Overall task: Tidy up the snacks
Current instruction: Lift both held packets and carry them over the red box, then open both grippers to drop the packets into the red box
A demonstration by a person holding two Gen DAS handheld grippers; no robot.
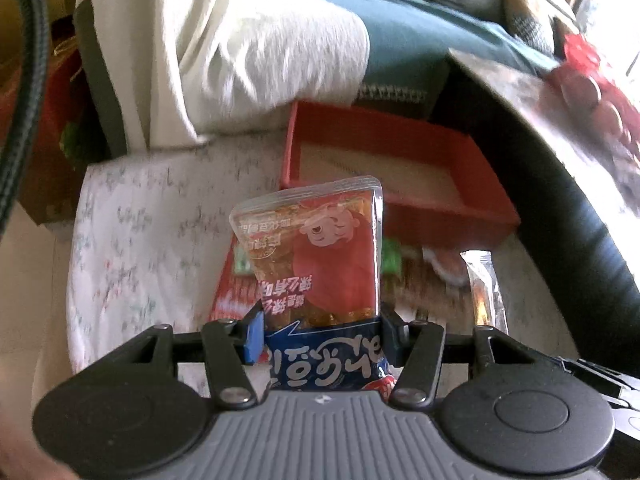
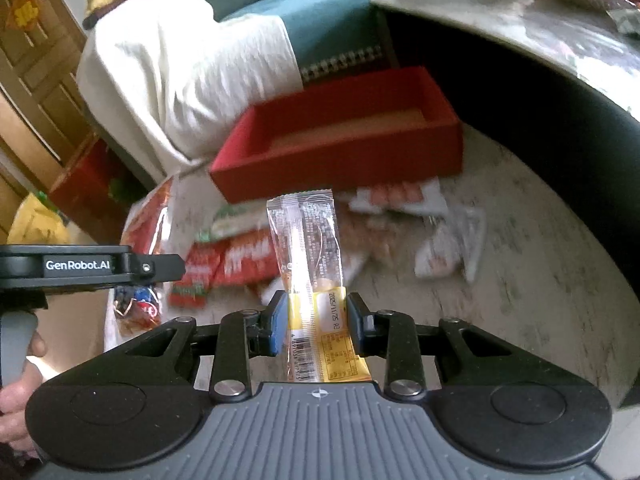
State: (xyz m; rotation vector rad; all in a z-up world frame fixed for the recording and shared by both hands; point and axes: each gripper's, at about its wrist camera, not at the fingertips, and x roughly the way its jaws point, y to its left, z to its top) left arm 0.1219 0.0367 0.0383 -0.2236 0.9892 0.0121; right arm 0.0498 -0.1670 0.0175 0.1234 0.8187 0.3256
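Note:
My left gripper (image 1: 320, 336) is shut on a red and blue snack packet (image 1: 320, 256) with a cartoon face, held upright above the table. My right gripper (image 2: 318, 320) is shut on a narrow clear and yellow snack stick packet (image 2: 310, 248), also held up. That packet also shows at the right of the left wrist view (image 1: 484, 288). An open red box (image 2: 344, 136) with a tan floor stands beyond both grippers; it also shows in the left wrist view (image 1: 400, 168). Several loose snack packets (image 2: 240, 256) lie on the table in front of it.
The round table has a pale floral cloth (image 1: 132, 232). A sofa with a white blanket (image 2: 180, 72) and a teal cushion stands behind. A dark-edged marble table (image 2: 540, 32) rises at the right. The left gripper's body (image 2: 92, 266) shows at the left of the right wrist view.

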